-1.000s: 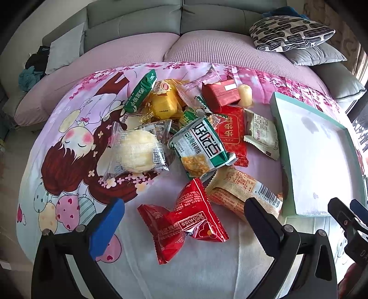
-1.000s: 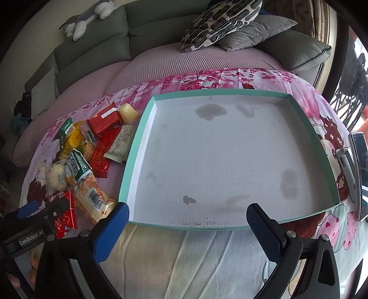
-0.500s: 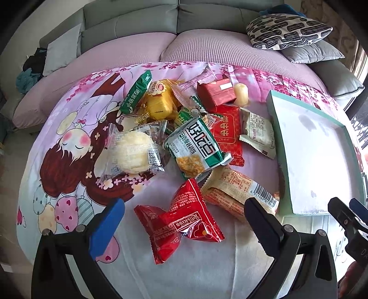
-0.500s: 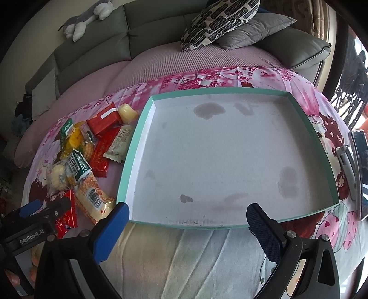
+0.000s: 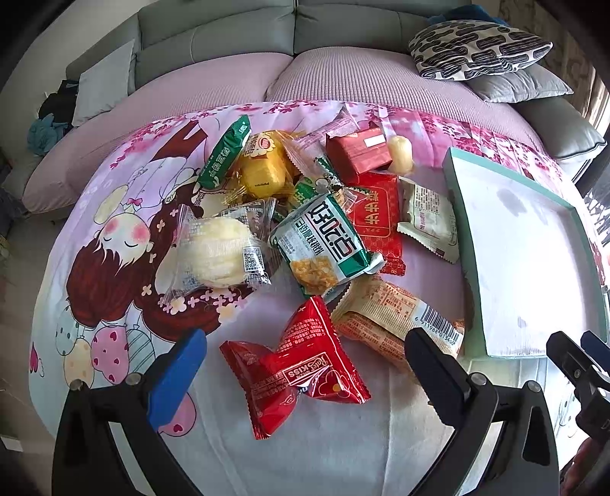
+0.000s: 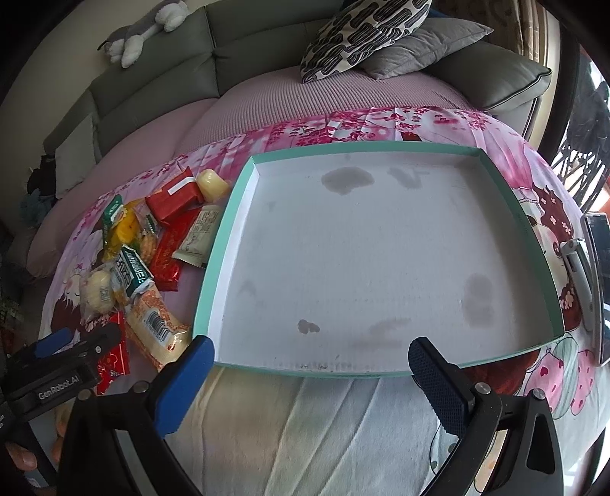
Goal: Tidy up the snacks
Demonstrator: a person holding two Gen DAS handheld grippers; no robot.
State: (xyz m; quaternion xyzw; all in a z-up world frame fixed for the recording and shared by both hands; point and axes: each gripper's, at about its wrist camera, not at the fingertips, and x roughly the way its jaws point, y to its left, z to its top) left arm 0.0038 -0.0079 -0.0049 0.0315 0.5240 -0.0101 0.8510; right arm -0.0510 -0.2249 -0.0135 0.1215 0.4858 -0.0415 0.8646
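Note:
A pile of snack packets lies on the pink cartoon cloth (image 5: 126,236). Nearest is a red Kiss packet (image 5: 301,366), with a beige barcode packet (image 5: 396,316) to its right, a green-white packet (image 5: 324,244) and a clear-wrapped pastry (image 5: 221,252) behind. My left gripper (image 5: 305,366) is open, its fingers either side of the red packet, above it. A teal-rimmed white tray (image 6: 213,282) holds nothing. My right gripper (image 6: 309,366) is open at the tray's near edge. The snack pile (image 6: 141,259) shows left of the tray.
A grey sofa (image 5: 228,34) with a pink cover and patterned cushions (image 5: 476,45) stands behind the table. A phone and a silver object (image 6: 579,274) lie right of the tray. A plush toy (image 6: 141,30) sits on the sofa back.
The left gripper has drifted slightly forward and down toward the red packet. The right gripper has barely moved. Both stay open.

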